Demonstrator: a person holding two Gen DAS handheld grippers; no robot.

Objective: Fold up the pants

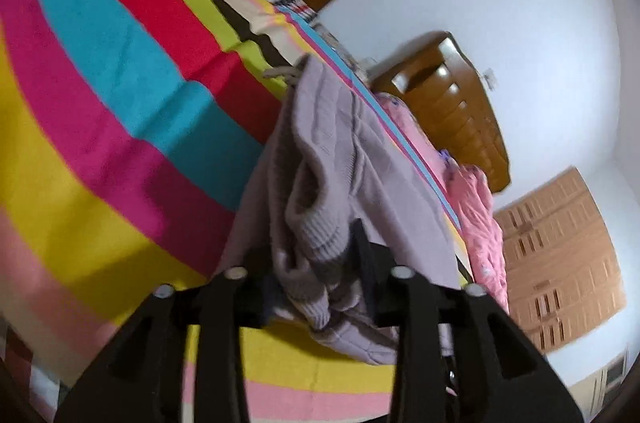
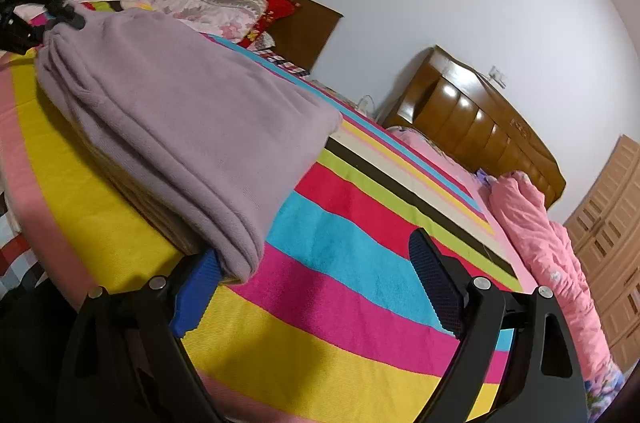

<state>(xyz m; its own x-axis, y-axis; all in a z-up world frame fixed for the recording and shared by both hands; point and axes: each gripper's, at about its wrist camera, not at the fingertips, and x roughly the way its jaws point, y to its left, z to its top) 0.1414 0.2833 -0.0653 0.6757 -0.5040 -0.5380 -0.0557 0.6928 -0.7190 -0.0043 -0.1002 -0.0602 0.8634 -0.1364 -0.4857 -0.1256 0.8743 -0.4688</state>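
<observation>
The lilac knit pants [image 2: 180,111] lie on a striped bedspread [image 2: 360,255], folded into a thick stack. My left gripper [image 1: 320,263] is shut on a bunched ribbed end of the pants [image 1: 316,183], which hang from it over the bed. It also shows in the right wrist view [image 2: 60,15], gripping the far corner of the stack. My right gripper [image 2: 316,275] is open, its blue left pad [image 2: 200,283] just under the near corner of the stack, its dark right pad [image 2: 436,287] out over the bedspread.
A pink quilt [image 2: 548,243] lies along the right side of the bed. Floral pillows [image 2: 224,7] and a wooden headboard [image 2: 480,127] stand at the far end. A wooden wardrobe [image 2: 608,231] is at the right against the white wall.
</observation>
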